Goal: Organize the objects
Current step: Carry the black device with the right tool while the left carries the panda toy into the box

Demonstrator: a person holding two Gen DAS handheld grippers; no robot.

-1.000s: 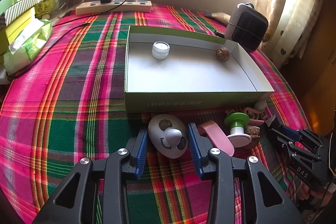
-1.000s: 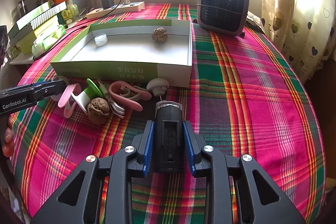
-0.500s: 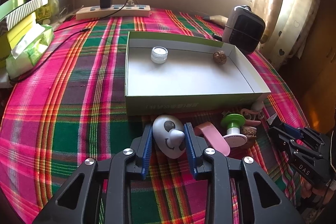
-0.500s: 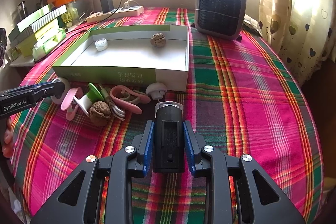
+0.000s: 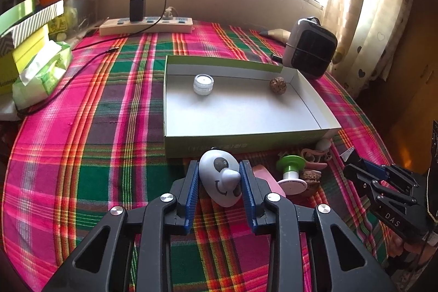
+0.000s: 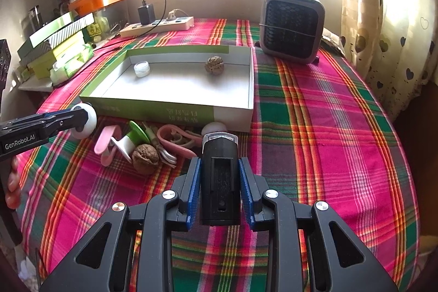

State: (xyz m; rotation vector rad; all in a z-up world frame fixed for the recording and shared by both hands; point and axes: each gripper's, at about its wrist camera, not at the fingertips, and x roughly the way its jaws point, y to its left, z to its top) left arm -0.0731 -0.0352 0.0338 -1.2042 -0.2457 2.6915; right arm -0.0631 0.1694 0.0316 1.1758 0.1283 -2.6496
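Left fingers [image 5: 195,184] closed on egg toy [image 5: 220,178].

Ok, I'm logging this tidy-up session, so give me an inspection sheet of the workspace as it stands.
Surface: table under a plaid cloth.
Job's things: open box holds a small jar and a walnut; clips, a second walnut and a green-capped piece lie before it.
Clutter: heater, tissue pack, stacked boxes.
Grippers: left claw shut on white face toy; right claw shut on black device.
Cables: power strip with charger, lead trailing left.
Surroundings: window, curtain.
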